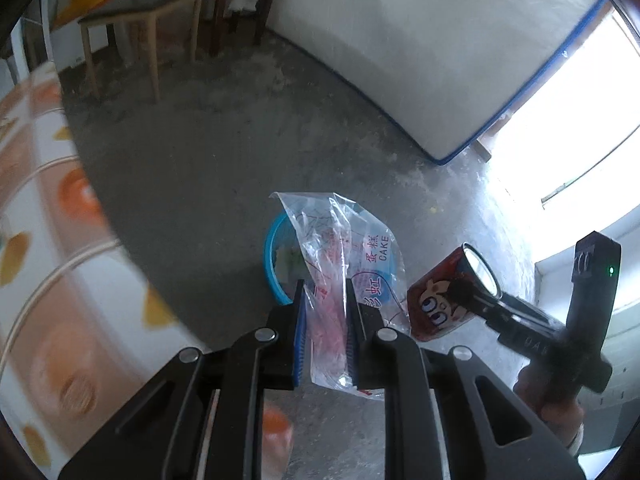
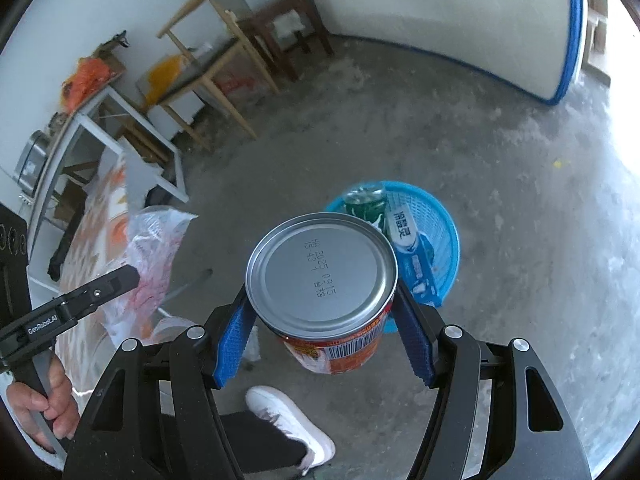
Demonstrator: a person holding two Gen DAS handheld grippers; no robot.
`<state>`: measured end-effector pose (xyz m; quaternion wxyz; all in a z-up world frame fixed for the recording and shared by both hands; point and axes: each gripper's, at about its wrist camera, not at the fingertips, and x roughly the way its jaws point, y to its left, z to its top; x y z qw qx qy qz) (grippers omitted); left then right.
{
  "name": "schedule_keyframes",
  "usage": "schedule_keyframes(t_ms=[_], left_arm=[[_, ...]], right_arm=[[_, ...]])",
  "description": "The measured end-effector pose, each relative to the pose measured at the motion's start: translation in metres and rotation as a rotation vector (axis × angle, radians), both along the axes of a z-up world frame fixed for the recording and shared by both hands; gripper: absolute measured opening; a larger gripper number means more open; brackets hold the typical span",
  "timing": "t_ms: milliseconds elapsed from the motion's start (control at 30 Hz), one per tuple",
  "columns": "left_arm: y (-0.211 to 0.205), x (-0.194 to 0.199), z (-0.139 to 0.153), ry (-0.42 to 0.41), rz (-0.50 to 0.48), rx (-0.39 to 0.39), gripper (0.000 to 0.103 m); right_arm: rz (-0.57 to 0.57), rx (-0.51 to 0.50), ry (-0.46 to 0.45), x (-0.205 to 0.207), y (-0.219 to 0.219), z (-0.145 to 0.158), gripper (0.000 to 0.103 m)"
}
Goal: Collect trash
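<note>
My left gripper is shut on a clear plastic cake wrapper with red print, held over the floor just above a blue plastic basket. The same wrapper shows at the left of the right wrist view, in the left gripper. My right gripper is shut on a red drink can, its silver bottom facing the camera. That can appears right of the wrapper in the left wrist view. The blue basket beyond it holds a green can and a blue-white packet.
A table with an orange-patterned cloth runs along the left. Wooden stools and a white panel with blue edging stand at the back on the concrete floor. A person's white shoe and hand are near.
</note>
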<state>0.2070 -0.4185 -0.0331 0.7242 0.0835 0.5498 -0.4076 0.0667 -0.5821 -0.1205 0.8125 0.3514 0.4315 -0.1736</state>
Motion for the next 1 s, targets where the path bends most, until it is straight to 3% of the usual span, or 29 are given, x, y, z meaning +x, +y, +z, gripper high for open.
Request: schedule_keyframes(t_ms=[67,100,167,200,300,433,567,800,900,1000], left_arm=[[-0.014,0.01,-0.006,0.019,0.001,0.004,0.022],[-0.024,0.017,-0.011,0.05,0.0,0.001,0.039],[-0.031,0.025,-0.019,0.086,0.036,0.003,0.058],[-0.031,0.029,-0.024,0.112,0.059,-0.011,0.058],[-0.025,0.029,-0.032,0.192,0.063,-0.038,0.058],[-0.013,0.027,-0.026,0.155,0.044,-0.044,0.058],[-0.001,0.026,-0.008,0.142,0.047,-0.088,0.058],[0.034,0.014,0.049,0.067,0.047,-0.181,0.06],[0.068,-0.003,0.076,-0.007,0.043,-0.224,0.066],[0.12,-0.027,0.098,-0.168,0.08,-0.216,0.073]], right_arm=[[0.003,0.02,0.008,0.011,-0.012,-0.009,0.065],[0.017,0.042,0.016,0.023,-0.02,-0.023,0.07],[0.01,0.071,0.036,0.029,-0.031,-0.047,0.078],[-0.007,0.101,0.073,0.033,-0.038,-0.069,0.078],[-0.06,0.171,0.124,0.023,-0.048,-0.098,0.075],[-0.056,0.158,0.119,0.011,-0.037,-0.101,0.075],[-0.062,0.158,0.105,0.005,-0.035,-0.092,0.075],[-0.043,0.099,0.031,-0.006,-0.018,-0.055,0.075],[-0.008,0.051,-0.033,-0.007,-0.002,-0.026,0.075],[0.08,-0.036,-0.168,-0.014,0.032,0.019,0.082]])
